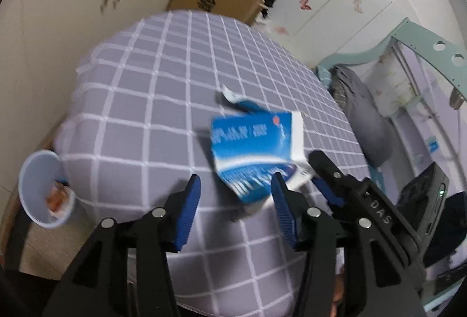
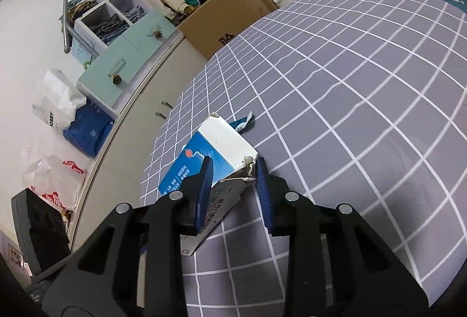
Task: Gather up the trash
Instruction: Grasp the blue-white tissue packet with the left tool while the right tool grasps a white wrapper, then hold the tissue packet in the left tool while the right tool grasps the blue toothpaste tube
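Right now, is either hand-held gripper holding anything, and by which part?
The right hand-held gripper holds the torn blue-and-white carton by its ripped-open end. The left hand-held gripper is open beside it, holding nothing.

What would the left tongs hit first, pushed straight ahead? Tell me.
Probably the checked bedsheet: the left tongs stand open and tilt down at bare sheet. The blue-and-white carton sits just right of that line; depth is unclear.

Blue-and-white carton [image 2: 216, 153]; grey, white-checked bedspread [image 2: 364, 112]; pale blue, perhaps lilac, cup [image 1: 43, 188].
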{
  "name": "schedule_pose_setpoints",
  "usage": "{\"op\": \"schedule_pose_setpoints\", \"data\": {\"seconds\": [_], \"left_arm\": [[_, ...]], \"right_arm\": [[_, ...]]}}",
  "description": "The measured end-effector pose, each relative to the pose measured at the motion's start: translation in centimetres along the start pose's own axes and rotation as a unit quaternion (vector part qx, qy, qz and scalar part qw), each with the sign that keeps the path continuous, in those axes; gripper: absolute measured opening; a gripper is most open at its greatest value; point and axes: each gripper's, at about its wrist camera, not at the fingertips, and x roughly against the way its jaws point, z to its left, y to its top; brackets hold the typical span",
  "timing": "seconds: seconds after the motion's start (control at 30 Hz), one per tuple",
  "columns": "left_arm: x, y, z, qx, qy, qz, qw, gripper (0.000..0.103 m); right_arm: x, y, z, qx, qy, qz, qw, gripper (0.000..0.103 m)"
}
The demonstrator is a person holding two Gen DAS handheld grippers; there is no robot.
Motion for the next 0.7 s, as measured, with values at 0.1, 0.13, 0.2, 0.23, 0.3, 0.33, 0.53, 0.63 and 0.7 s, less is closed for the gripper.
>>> {"op": "schedule_pose_setpoints", "data": {"seconds": [0.1, 0.13, 0.2, 0.23, 0.3, 0.33, 0.53, 0.63, 0.7], "left_arm": [[-0.8, -0.3, -0.3, 0.008, -0.016, 0.009, 0.9998, 0.049], [-1.1, -0.2, -0.4, 0.01, -0.019, 0.008, 0.9997, 0.049], [-1.4, -0.2, -0.5, 0.013, -0.024, 0.006, 0.9996, 0.049], [-1.5, -0.2, -0.5, 0.013, -0.027, 0.003, 0.9995, 0.048], [-1.3, -0.3, -0.7, 0.007, -0.025, -0.005, 0.9997, 0.041], [-1.2, -0.3, -0.7, 0.004, -0.021, -0.01, 0.9997, 0.038], [0.1, -0.1, 0.1, 0.003, -0.036, -0.023, 0.9991, 0.024], [1.0, 0.1, 0.9, 0.002, -0.05, -0.038, 0.998, 0.022], [1.8, 0.1, 1.5, 0.007, -0.06, -0.052, 0.9968, 0.02]], "right_arm": [[0.3, -0.2, -0.2, -0.004, -0.001, 0.0, 1.0, 0.03], [0.3, -0.2, -0.3, -0.005, -0.001, 0.001, 1.0, 0.03], [0.4, -0.3, -0.4, -0.005, -0.001, 0.002, 1.0, 0.03], [0.5, -0.3, -0.4, -0.004, -0.001, 0.002, 1.0, 0.029], [0.5, -0.4, -0.4, 0.0, -0.004, 0.003, 1.0, 0.029], [0.5, -0.4, -0.3, 0.001, -0.005, 0.003, 1.0, 0.028], [1.0, -0.9, 0.0, 0.011, -0.002, -0.002, 1.0, 0.028], [0.9, -1.0, 0.6, 0.016, 0.003, 0.0, 1.0, 0.028], [0.5, -1.0, 1.0, 0.018, 0.009, 0.003, 1.0, 0.028]]}}
